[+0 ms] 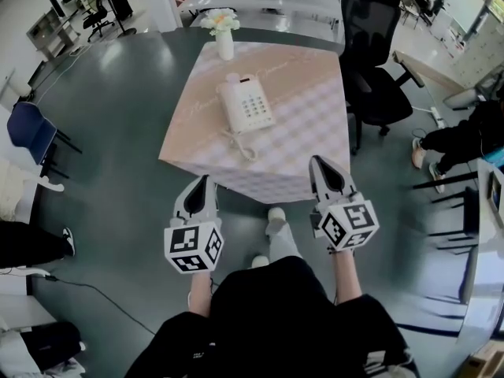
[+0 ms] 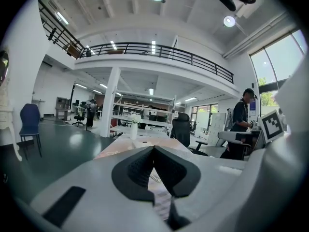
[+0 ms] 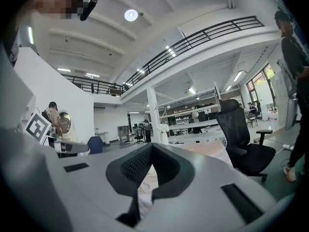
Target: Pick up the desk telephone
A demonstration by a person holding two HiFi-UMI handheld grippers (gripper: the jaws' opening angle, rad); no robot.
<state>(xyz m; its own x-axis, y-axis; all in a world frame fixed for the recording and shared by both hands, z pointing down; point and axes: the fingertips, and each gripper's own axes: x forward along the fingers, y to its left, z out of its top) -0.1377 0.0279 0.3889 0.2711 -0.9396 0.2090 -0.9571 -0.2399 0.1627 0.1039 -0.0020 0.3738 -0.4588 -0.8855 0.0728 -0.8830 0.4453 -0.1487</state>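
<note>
In both gripper views the desk telephone is hidden behind the gripper bodies. Only a short loop of its coiled cord (image 2: 154,177) can be made out through the small gap beneath the jaw tips. In the head view the person's hands are covered by the marker cubes (image 1: 193,247), so only the forearms (image 1: 347,278) are seen below them, and the torso is cut off by the lower edge of the frame. The left gripper (image 1: 207,182) is held at lower centre-left and the right gripper (image 1: 317,164) at lower centre-right. Both are pointed up the frame toward the near edge of the tabletop (image 1: 303,120), side by side but well apart. Each is short of the telephone, and neither is touching anything. The jaws of each gripper are pressed together with nothing between them. The desk telephone (image 1: 246,105) lies in the middle of the tabletop on a pale checked cloth (image 1: 283,168), with its cord trailing toward the near edge. A white vase (image 1: 225,46) stands at the far edge of the tabletop, in the upper centre of the frame, and white flowers (image 1: 220,20) are held in it. A black office chair (image 1: 376,50) is seen to the right of the tabletop.
</note>
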